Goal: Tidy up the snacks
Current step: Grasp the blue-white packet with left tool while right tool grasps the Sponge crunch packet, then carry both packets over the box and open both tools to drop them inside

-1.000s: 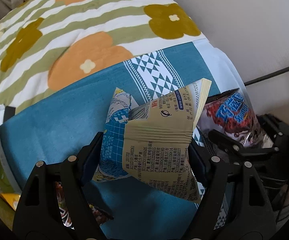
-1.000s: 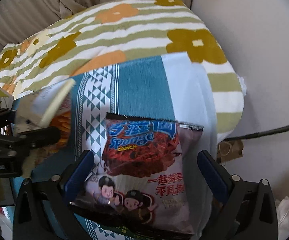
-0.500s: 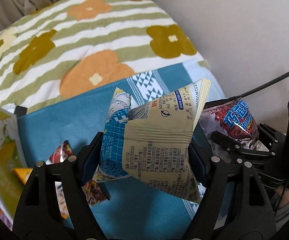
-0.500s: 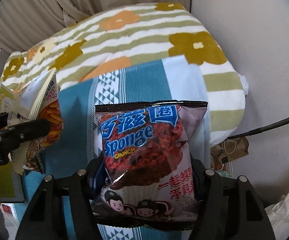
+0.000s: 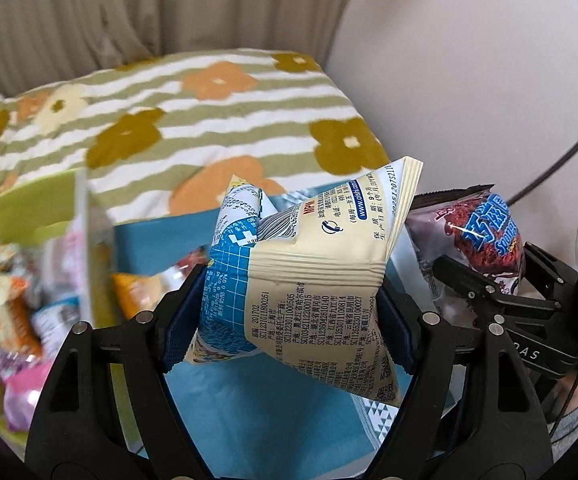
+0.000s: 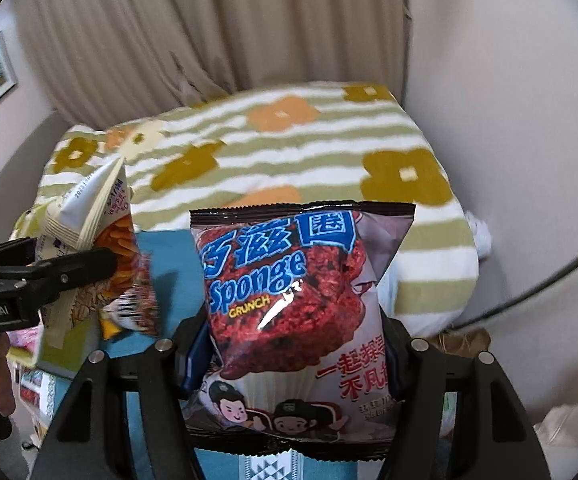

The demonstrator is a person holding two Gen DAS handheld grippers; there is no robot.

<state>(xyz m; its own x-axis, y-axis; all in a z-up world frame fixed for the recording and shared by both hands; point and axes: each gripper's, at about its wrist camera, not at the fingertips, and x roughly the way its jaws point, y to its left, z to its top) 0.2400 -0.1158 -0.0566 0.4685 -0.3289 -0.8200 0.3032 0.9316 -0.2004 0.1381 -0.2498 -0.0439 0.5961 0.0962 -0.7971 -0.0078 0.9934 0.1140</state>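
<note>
Left gripper (image 5: 289, 316): fingers pinch a cream-and-blue snack packet (image 5: 309, 280), held above the blue cloth (image 5: 257, 408). Right gripper (image 6: 289, 356): fingers pinch an upright Sponge Crunch bag (image 6: 293, 300). A green box (image 5: 21, 216) of mixed snacks sits at left; a floral blanket (image 6: 289, 148) lies beyond.

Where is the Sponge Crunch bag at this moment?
The Sponge Crunch bag is held upright in the right gripper, centre of the right wrist view, above the teal cloth.
</note>
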